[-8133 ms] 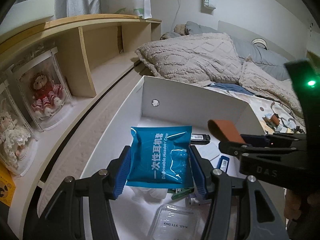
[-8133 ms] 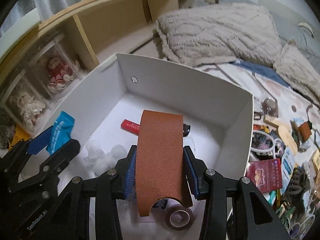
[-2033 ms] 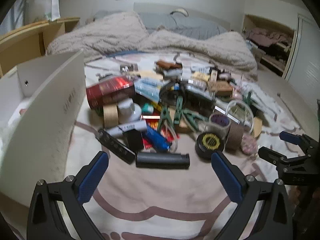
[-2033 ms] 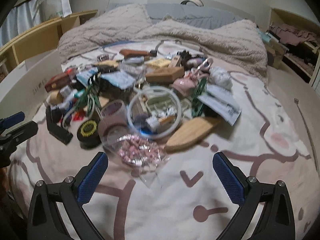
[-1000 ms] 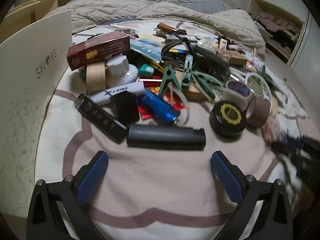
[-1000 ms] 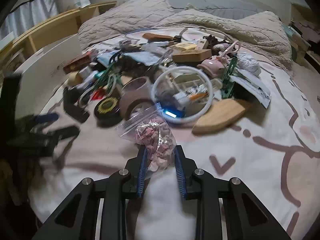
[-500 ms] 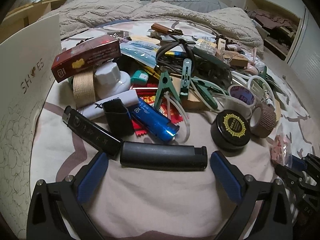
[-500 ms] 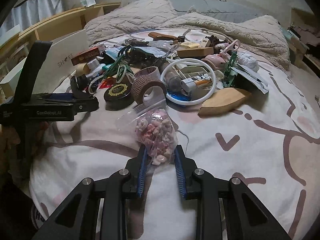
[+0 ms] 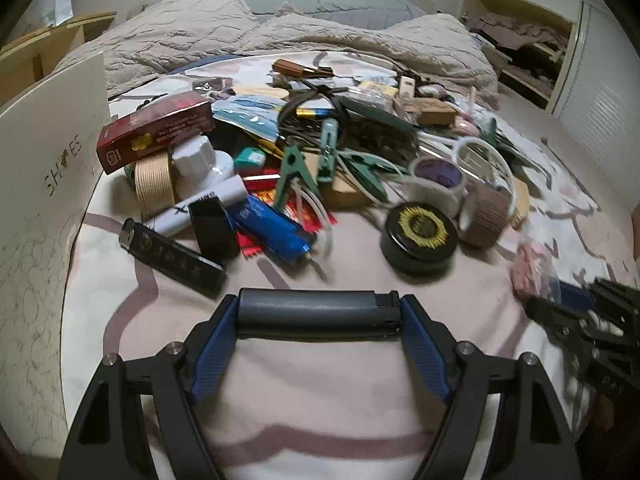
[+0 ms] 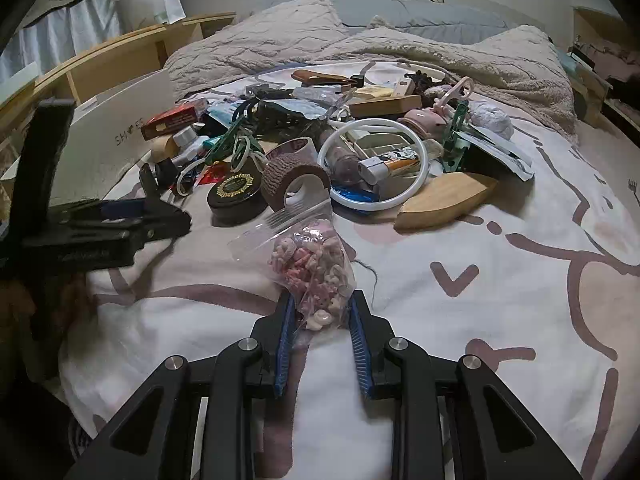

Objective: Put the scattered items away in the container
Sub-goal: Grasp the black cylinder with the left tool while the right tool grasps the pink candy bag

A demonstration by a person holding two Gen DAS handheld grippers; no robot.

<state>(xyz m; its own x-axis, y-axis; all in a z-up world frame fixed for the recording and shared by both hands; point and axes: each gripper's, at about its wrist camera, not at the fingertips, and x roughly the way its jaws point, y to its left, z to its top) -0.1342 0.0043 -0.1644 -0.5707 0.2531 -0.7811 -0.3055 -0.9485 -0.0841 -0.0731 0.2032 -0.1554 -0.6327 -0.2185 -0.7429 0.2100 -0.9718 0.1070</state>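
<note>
A long, dark grey plastic lighter is clamped end to end between the blue-padded jaws of the left gripper, low over the pale pink patterned bedspread. A clear zip-lock plastic bag of small pink pieces is pinched at its lower end between the nearly closed jaws of the right gripper; the bag's upper part lies on the bedspread. The white cardboard shoe box marked "SHOES" is seen at the left edge of the left wrist view, beside the heap of scattered items. In that heap, a round black tin with a gold emblem is found just beside a brown roll of bandage wrap, and a blue lighter is seen resting against a black rectangular case. A dark red cardboard carton is propped on a beige tape roll. A white plastic ring and a pale wooden boat-shaped piece are seen farther right in the right wrist view.
</note>
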